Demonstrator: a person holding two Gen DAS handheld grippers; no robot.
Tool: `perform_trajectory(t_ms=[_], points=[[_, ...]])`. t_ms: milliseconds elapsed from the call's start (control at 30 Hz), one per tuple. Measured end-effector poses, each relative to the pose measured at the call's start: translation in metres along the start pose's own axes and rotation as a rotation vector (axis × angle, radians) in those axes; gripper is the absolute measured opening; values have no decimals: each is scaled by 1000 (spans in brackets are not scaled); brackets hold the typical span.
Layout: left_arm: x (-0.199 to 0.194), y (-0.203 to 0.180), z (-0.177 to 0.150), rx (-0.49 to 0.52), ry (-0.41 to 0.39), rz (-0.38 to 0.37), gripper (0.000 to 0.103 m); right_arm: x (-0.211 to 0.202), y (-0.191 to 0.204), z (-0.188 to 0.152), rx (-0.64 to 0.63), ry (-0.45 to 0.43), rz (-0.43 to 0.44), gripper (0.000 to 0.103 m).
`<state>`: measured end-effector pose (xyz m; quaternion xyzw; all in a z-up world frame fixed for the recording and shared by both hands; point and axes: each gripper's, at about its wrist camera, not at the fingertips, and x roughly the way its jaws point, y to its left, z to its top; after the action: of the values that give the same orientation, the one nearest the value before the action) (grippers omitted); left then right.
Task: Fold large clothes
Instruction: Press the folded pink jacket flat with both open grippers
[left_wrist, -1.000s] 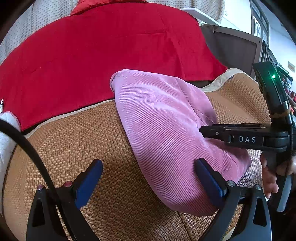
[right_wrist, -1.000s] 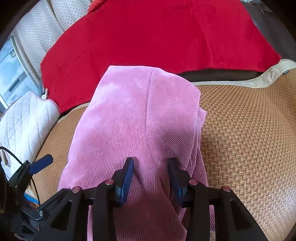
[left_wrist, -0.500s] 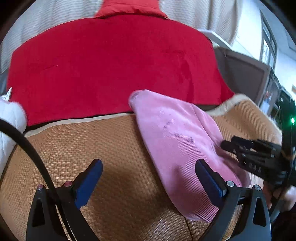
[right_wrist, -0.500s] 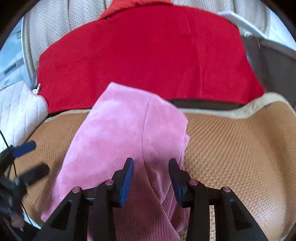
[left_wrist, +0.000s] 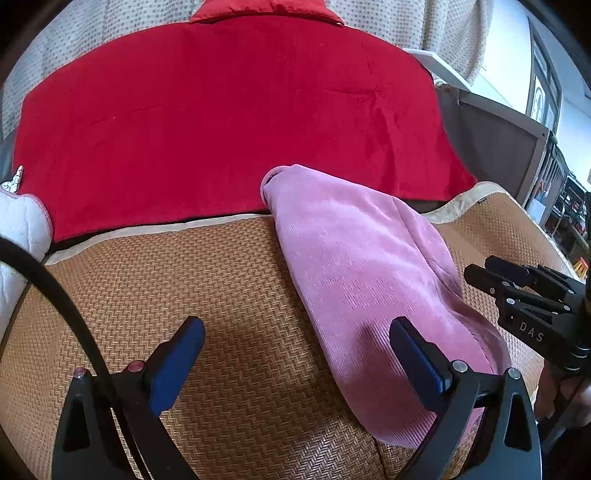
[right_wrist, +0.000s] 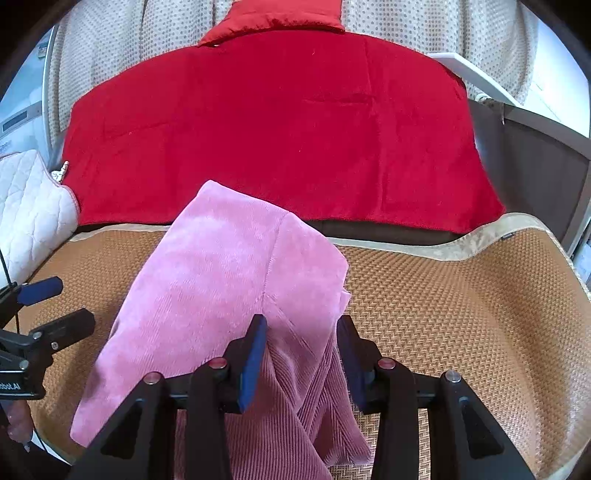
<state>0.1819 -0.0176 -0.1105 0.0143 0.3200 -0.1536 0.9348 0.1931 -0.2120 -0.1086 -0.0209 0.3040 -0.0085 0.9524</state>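
A folded pink corduroy garment (left_wrist: 362, 266) lies lengthwise on the woven sofa mat (left_wrist: 184, 280), its far end touching the red blanket. My left gripper (left_wrist: 295, 332) is open wide just above the mat, with its right finger (left_wrist: 417, 354) over the garment's near left part. My right gripper (right_wrist: 301, 325) hovers over the garment's (right_wrist: 221, 273) near right part with its jaws partly apart. In the left wrist view the right gripper (left_wrist: 480, 273) is clear of the cloth, with nothing between its fingers. The left gripper (right_wrist: 55, 306) shows at the left edge of the right wrist view.
A red blanket (right_wrist: 280, 133) covers the sofa back behind the mat. A white quilted cushion (right_wrist: 29, 199) sits at the left end. Bare mat (right_wrist: 461, 306) stretches to the right of the garment. A grey panel and shelves (left_wrist: 509, 140) stand beyond the right end.
Both grippers have drawn back and up a little from the garment. The right gripper, earlier reaching over the cloth, now stands off its right edge. The garment has not moved.
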Motion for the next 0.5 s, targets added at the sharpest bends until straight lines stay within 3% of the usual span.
perform_trajectory(t_ms=[500], points=[[0, -5, 1, 3, -9, 1, 101, -2, 2, -1, -10, -12, -9, 43]])
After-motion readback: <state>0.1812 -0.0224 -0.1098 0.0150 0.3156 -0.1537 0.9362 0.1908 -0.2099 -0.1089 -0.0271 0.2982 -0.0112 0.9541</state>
